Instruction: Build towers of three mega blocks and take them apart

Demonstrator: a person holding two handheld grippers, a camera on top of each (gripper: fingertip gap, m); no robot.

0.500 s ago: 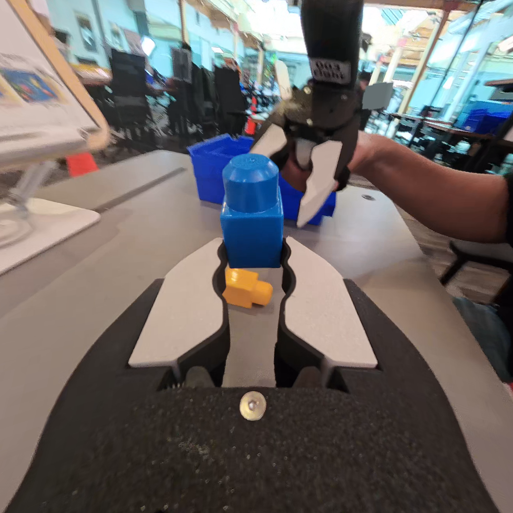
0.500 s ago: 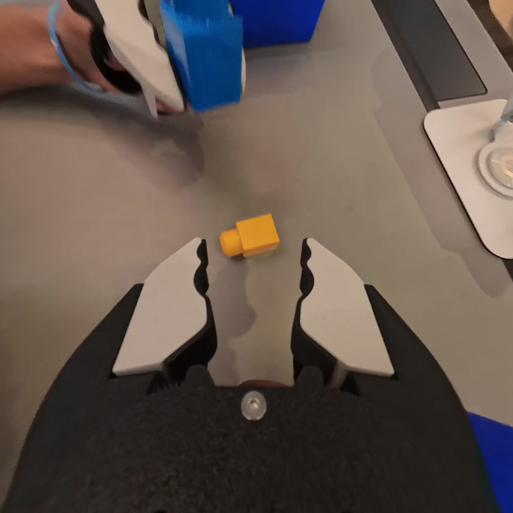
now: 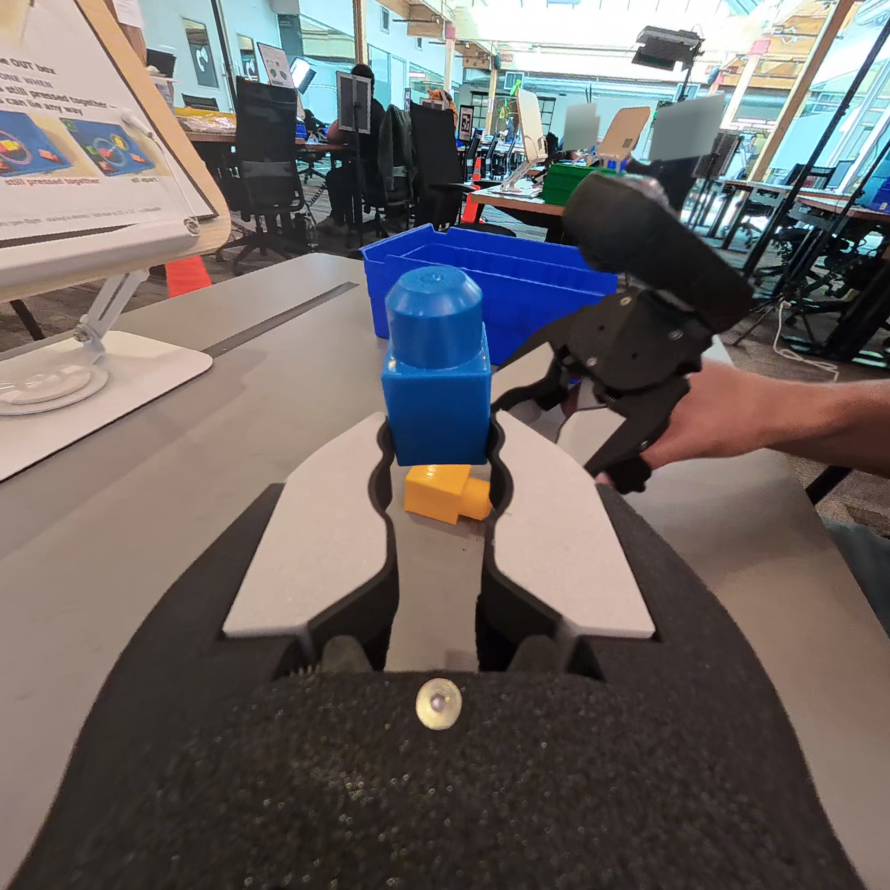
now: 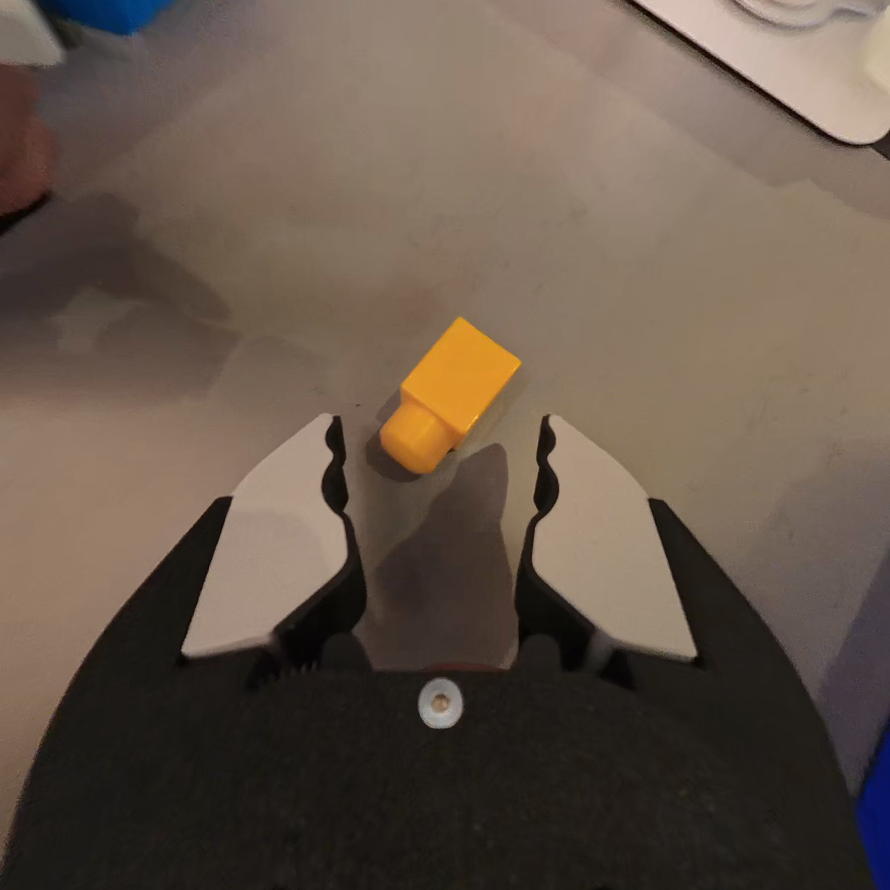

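Left wrist view, left to right: white stand base (image 3: 120, 366) on the counter (image 3: 241, 433), then left tongs (image 3: 438, 448) pinching the blue block (image 3: 436, 385) upright, stud up, blue bin (image 3: 505, 289) behind. Yellow block (image 4: 450, 392) lies on its side on the counter below it. Right tongs (image 4: 440, 428) spread, empty, poised over the yellow block, stud just between the tips. Risk: closing on the round stud instead of the square body, so the block likely twists or squirts out; it also needs righting before stacking.
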